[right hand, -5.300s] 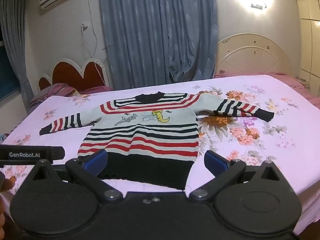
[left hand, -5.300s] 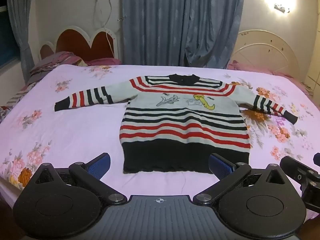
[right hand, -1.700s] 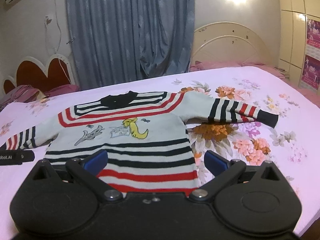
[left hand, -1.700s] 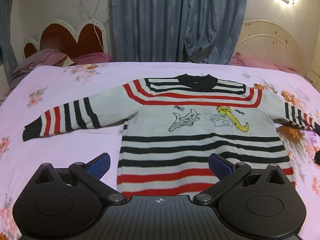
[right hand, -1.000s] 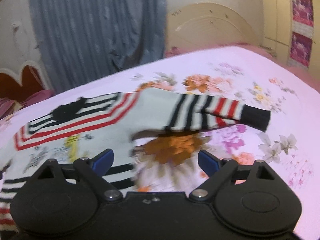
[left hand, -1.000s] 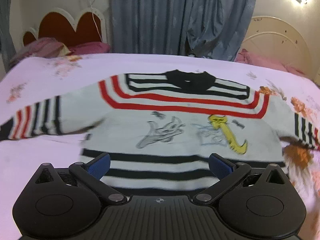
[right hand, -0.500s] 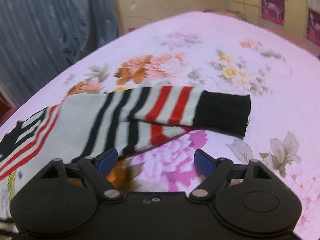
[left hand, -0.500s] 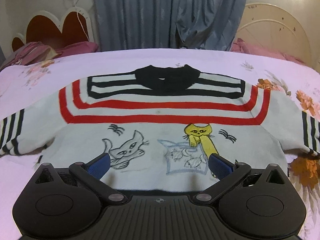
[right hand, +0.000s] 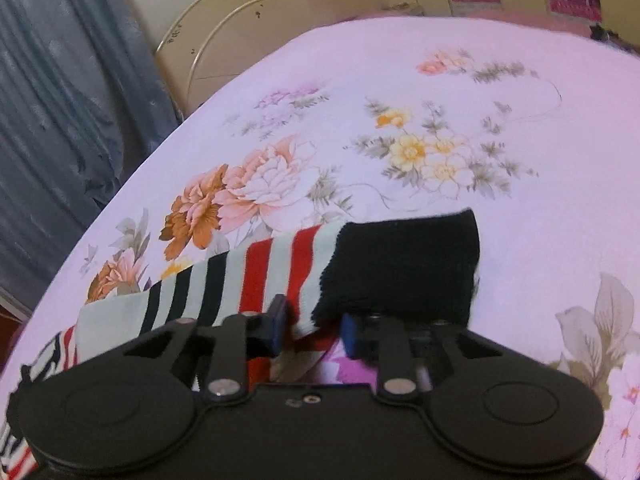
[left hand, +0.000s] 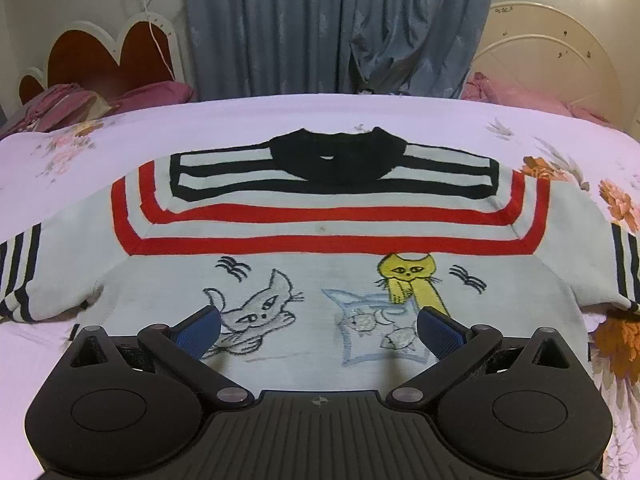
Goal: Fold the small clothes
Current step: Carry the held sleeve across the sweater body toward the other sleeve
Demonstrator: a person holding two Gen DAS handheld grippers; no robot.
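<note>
A small striped sweater (left hand: 328, 240) with a black collar and two cat pictures lies flat, front up, on the bed. My left gripper (left hand: 318, 330) is open and empty, low over the chest. In the right wrist view its right sleeve (right hand: 248, 284) with a black cuff (right hand: 404, 264) lies on the sheet. My right gripper (right hand: 312, 330) has closed on the sleeve's near edge beside the cuff; the fabric bunches between the blue pads (right hand: 276, 330).
The bed has a pink floral sheet (right hand: 400, 140). Blue curtains (left hand: 332, 28) hang behind it. A red heart-shaped headboard (left hand: 104, 56) and pillows stand at the back left, a cream headboard (left hand: 552, 64) at the back right.
My right gripper moved in on the right sleeve and its jaws closed onto the fabric by the cuff. My left gripper drifted slightly forward over the chest, still open.
</note>
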